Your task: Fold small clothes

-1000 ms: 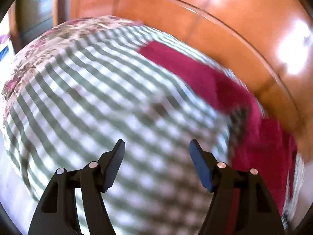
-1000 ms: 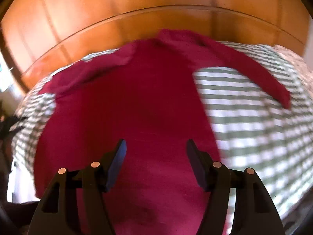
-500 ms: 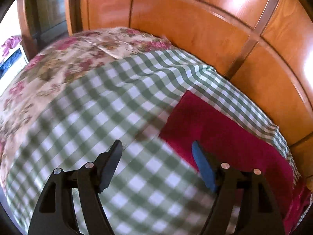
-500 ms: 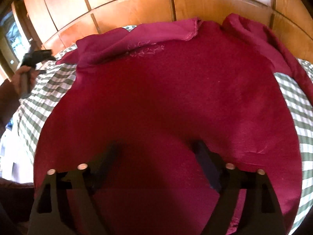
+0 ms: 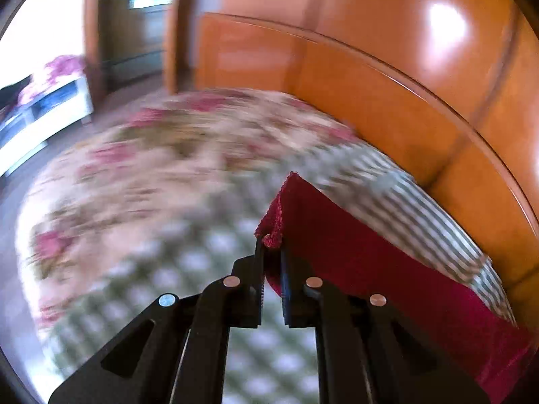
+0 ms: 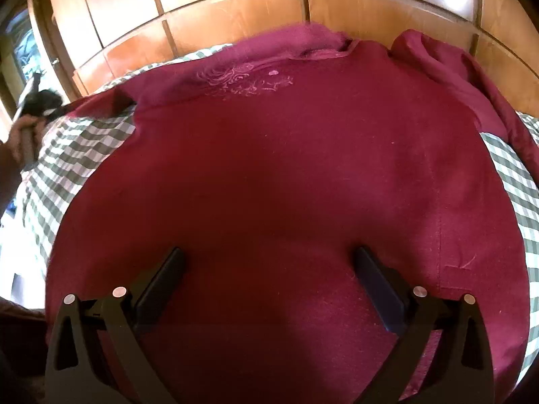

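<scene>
Left gripper (image 5: 271, 252): jaws drawn together and clamped on the cuff end of a sleeve (image 5: 353, 252) of the dark red shirt (image 6: 286, 185). The pinched cloth bunches just above the fingertips, and the sleeve runs from there down to the right, lifted clear of the bed at the held end.

Right gripper (image 6: 269, 269): jaws spread wide apart, holding nothing, positioned low over the lower body of the shirt; contact with the cloth cannot be determined.

Shirt: lies spread front-up on the green and white checked sheet (image 6: 77, 155) of the bed, collar toward the wooden headboard (image 6: 235, 10). Pale embroidery (image 6: 246, 82) shows below the collar. The sleeve at the right of the right wrist view lies crumpled near the headboard. At the left edge of that view a hand (image 6: 23, 134) holds the other gripper at the far sleeve.

Surroundings: a floral cover (image 5: 151, 155) adjoins the checked sheet, heavily blurred in the left wrist view. A white shelf unit (image 5: 43, 111) stands beyond the bed
</scene>
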Demonstrator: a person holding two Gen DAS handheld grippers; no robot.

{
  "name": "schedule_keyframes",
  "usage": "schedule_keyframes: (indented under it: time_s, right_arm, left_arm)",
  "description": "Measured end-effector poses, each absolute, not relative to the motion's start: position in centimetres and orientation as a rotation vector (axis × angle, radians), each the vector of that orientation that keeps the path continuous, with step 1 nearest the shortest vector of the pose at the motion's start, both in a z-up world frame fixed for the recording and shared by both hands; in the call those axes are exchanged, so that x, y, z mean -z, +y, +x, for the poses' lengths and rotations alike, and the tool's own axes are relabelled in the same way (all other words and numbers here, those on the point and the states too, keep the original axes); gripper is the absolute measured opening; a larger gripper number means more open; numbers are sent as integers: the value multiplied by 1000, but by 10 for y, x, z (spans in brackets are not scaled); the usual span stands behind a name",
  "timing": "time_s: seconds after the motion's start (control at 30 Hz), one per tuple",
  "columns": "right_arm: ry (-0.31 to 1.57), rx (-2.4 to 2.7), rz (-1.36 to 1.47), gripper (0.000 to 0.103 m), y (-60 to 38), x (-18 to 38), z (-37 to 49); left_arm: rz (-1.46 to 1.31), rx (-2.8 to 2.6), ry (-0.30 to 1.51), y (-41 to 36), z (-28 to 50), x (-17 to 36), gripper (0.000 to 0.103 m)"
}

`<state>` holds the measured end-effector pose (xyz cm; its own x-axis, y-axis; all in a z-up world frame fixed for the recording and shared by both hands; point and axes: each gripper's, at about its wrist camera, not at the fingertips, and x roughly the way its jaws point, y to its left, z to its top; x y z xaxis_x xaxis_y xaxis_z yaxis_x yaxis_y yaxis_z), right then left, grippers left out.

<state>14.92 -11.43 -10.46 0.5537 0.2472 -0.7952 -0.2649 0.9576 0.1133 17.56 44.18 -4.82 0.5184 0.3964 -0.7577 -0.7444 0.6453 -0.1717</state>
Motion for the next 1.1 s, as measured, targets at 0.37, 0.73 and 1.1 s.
schedule_keyframes:
  time_s: [0.37,0.73,1.1]
  right_arm:
    - [929,-290,-37,100,-116,102,146]
    - [907,94,121,99,-240,67,138]
    - [918,286,213,95,-336,78,77]
  left_arm:
    - [-558,-772,780,420,122,57,64]
    - [-352,-103,780,194,117,29,74]
    - [-13,188,904,20,128,77,80]
